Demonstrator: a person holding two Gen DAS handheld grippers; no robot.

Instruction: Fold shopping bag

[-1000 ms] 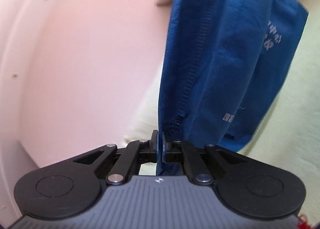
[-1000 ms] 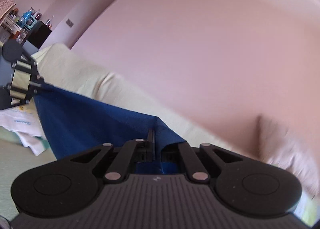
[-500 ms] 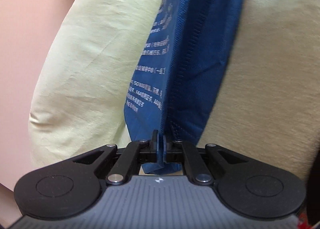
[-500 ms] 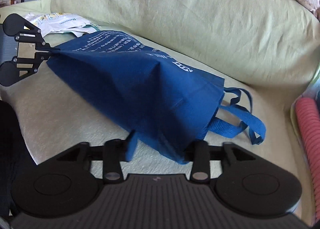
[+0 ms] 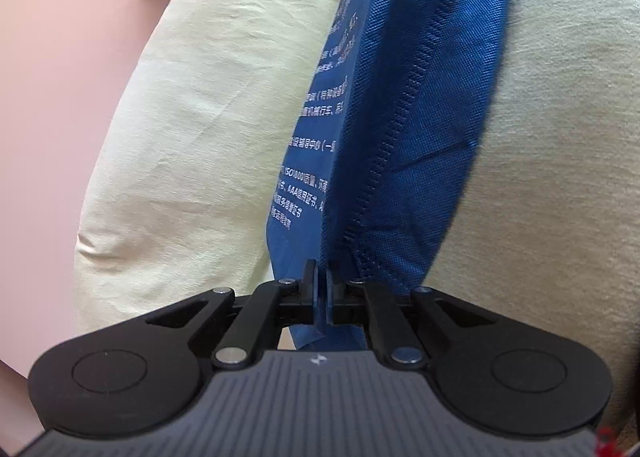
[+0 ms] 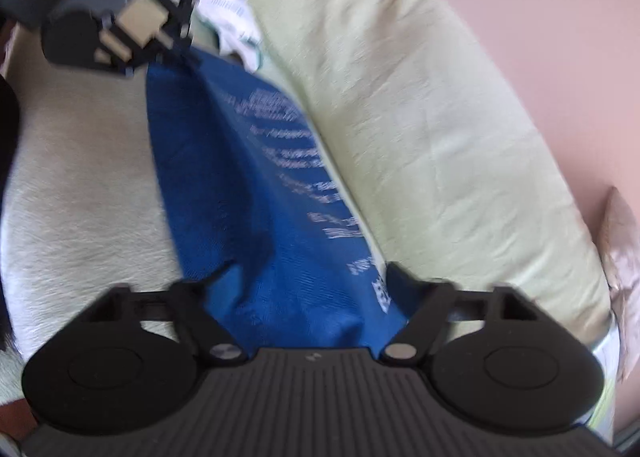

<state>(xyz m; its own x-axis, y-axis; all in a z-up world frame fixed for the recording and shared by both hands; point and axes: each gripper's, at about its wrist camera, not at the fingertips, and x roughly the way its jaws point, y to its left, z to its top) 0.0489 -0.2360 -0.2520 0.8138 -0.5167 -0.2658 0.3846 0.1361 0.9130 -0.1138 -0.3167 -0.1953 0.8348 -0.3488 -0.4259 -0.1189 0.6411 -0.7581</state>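
Note:
The blue non-woven shopping bag (image 5: 420,117) with white print lies stretched out along the sofa seat, against the backrest. My left gripper (image 5: 320,277) is shut on one end edge of the bag, the fabric pinched between its pads. In the right wrist view the left gripper (image 6: 176,57) shows at the top left, holding the bag's far end. My right gripper (image 6: 306,273) is at the near end of the bag (image 6: 248,197). Its jaws stand apart and are closing, with bunched fabric between the fingers (image 6: 216,275) and no pad pressing on it.
The sofa is draped in a pale yellow-green cover, with a seat (image 6: 80,197) and a bulging backrest (image 6: 420,137). A pink wall (image 6: 540,17) rises behind. A beige pillow (image 6: 620,249) sits at the right, and white plastic bags (image 6: 228,17) lie beyond the left gripper.
Both grippers came down and laid the hanging bag on the sofa seat. The right gripper let go of the bag's edge and opened. The left grip stayed shut.

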